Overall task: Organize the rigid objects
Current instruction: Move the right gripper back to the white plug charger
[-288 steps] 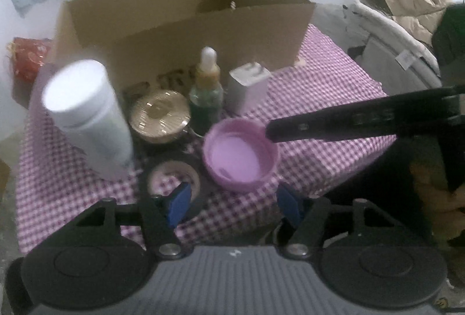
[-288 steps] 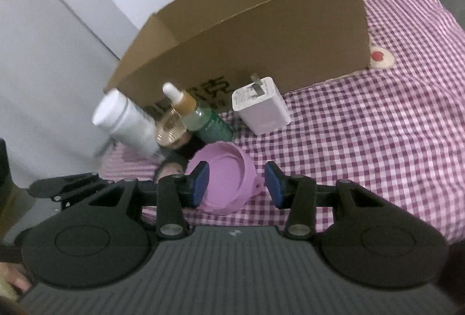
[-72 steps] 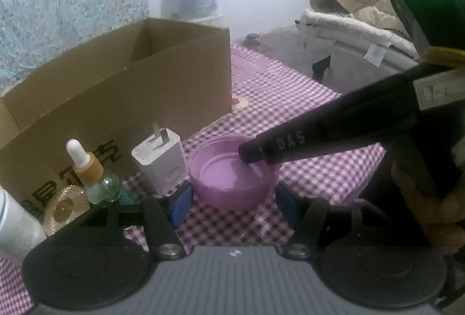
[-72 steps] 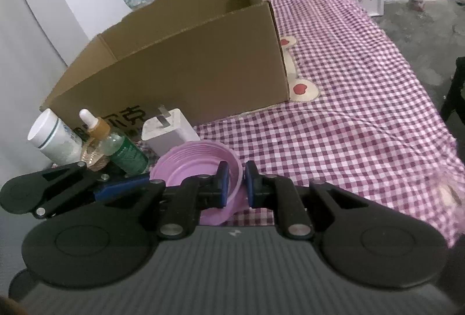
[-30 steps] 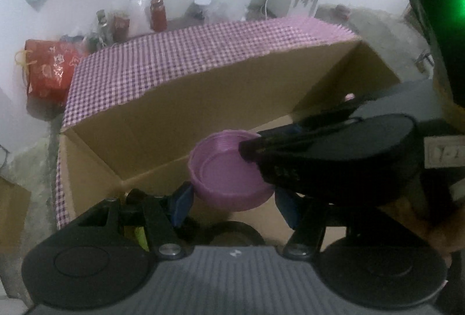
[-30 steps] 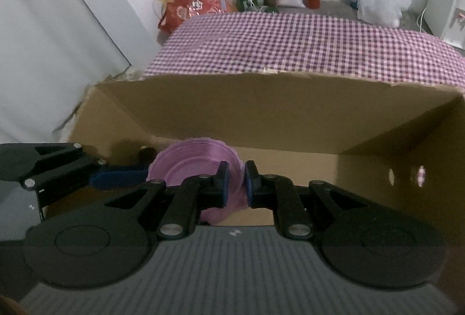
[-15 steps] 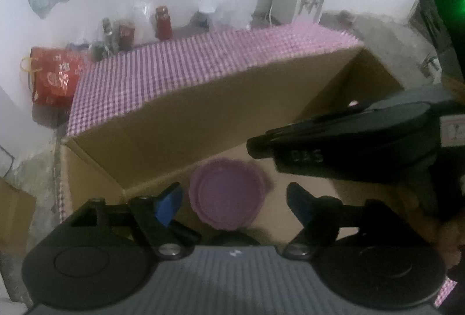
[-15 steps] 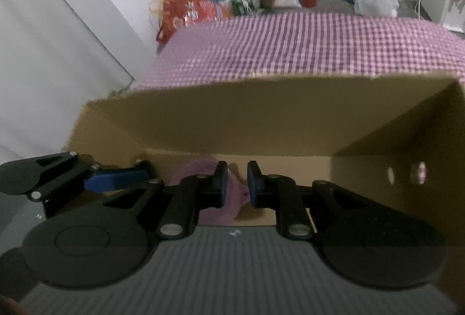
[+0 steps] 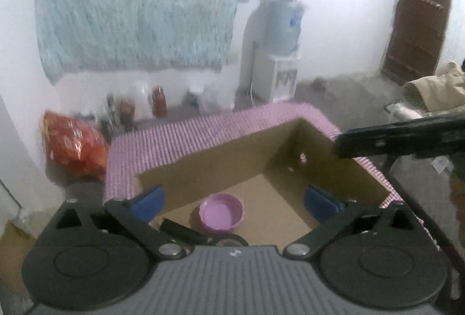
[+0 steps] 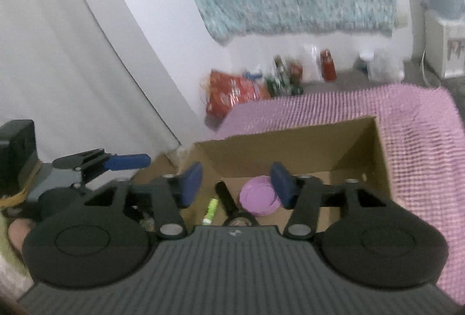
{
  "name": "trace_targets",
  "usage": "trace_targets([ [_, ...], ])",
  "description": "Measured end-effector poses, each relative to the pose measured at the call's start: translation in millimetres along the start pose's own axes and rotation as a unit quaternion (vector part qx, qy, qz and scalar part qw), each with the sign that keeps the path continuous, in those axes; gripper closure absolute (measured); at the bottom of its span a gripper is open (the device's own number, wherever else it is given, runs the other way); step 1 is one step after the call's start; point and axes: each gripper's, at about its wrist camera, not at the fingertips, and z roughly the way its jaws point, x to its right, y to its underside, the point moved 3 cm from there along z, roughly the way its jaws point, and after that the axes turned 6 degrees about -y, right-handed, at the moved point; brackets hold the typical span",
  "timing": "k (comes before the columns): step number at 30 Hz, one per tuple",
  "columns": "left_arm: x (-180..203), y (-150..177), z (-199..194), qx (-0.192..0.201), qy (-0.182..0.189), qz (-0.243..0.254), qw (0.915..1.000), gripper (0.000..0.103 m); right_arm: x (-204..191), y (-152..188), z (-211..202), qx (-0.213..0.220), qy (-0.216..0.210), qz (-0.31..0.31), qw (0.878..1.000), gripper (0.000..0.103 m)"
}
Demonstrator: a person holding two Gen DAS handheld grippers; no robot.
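bowl: purple bowl [image 9: 221, 212] sits in the box [image 9: 293, 216], near its front wall
tongs: left gripper [image 9: 232, 200] and right gripper [image 10: 237, 184] both opening, holding nothing
left: other stuff not boxed yet, probably

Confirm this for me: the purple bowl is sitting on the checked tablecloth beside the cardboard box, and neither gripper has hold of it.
Not quite. The purple bowl is not on the tablecloth beside the box: it sits on the floor inside the cardboard box, as the left wrist view shows. The rest holds: neither the left gripper nor the right gripper has hold of it; both sets of jaws are opening, clear of the bowl.
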Motion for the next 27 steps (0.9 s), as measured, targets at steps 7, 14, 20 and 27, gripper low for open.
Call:
trace_targets([
  [7, 20.1, 58.3, -50.6, 0.019, 0.01, -0.001, 0.9998, 0.0, -23.3, 68.8, -79.2, 0.03, 0.074, -0.082, 0.993, 0.001],
  [14, 44.9, 119.7, -34.0, -0.013, 0.07, -0.033, 0.9969, 0.0, -10.2, 131.2, -75.9, -0.036, 0.197, -0.126, 0.971, 0.001],
  [20, 68.6, 142.7, -30.1, 0.032, 0.089, -0.009, 0.9955, 0.0, 3.5, 155.0, -72.3, -0.044, 0.248, -0.089, 0.964, 0.001],
  [27, 94.8, 150.9, -33.1, 0.054, 0.121, 0.005, 0.9912, 0.0, 5.4, 160.2, -72.2, 0.001, 0.219, -0.078, 0.973, 0.001],
])
